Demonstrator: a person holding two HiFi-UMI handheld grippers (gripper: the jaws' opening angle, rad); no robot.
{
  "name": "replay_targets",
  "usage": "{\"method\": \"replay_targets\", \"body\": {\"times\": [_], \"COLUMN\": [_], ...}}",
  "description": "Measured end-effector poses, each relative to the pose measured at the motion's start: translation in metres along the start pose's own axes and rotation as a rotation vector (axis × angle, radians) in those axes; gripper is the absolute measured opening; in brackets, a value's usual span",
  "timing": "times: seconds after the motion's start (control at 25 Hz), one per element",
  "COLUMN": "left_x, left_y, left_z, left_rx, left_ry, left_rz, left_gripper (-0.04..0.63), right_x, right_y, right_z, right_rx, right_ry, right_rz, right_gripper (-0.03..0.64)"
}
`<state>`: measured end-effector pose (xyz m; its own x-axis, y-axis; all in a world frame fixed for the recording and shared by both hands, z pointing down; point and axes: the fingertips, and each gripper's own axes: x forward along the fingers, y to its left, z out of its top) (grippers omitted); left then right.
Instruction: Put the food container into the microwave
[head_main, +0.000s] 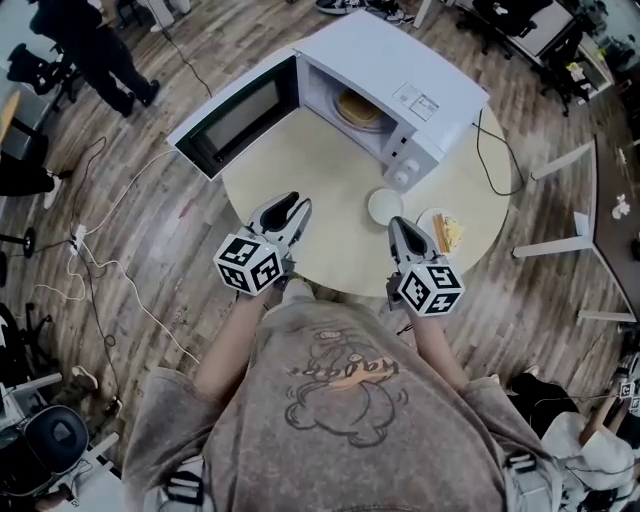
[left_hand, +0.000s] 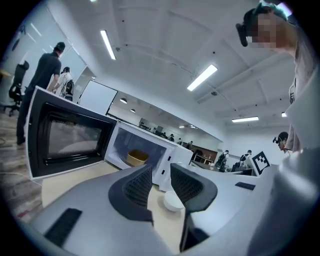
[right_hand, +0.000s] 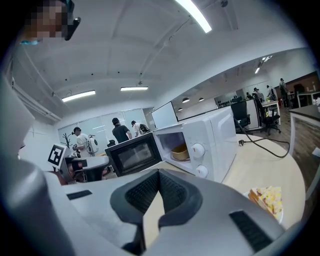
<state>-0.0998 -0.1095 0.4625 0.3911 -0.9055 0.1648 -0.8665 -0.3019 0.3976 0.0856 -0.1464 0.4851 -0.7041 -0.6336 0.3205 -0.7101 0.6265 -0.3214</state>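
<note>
My left gripper (left_hand: 161, 174) is over the round beige table (head_main: 300, 170), jaws a bit apart with nothing between them. My right gripper (right_hand: 159, 175) is pinched closed. The food container (head_main: 358, 107) sits inside the open microwave (head_main: 420, 60). There's wood floor (head_main: 190, 50) all around.

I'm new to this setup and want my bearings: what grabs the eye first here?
The white microwave stands on the round table with its door swung wide open, and a tan food container sits inside. Nearer the person, the left hand-held gripper and the right hand-held gripper hover empty over the table's near edge.
</note>
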Motion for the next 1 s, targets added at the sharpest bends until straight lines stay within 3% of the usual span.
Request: {"method": "replay_targets", "body": {"times": [0.28, 0.56, 1.0], "left_x": [0.002, 0.005, 0.003], "left_y": [0.003, 0.015, 0.027], "left_z": [0.002, -0.007, 0.002], "left_rx": [0.111, 0.094, 0.113], "left_ry": [-0.020, 0.013, 0.002], "left_rz": [0.065, 0.107, 0.136], "left_gripper": [0.076, 0.031, 0.031], "right_x": [-0.005, -0.005, 0.004], "right_y": [-0.008, -0.017, -0.013], "right_z": [-0.004, -0.004, -0.002], "right_rx": [-0.034, -0.047, -0.063], "right_ry": [-0.001, -0.006, -0.011], "right_rz": [-0.041, -0.074, -0.063], "right_gripper": [0.000, 0.000, -0.002]}}
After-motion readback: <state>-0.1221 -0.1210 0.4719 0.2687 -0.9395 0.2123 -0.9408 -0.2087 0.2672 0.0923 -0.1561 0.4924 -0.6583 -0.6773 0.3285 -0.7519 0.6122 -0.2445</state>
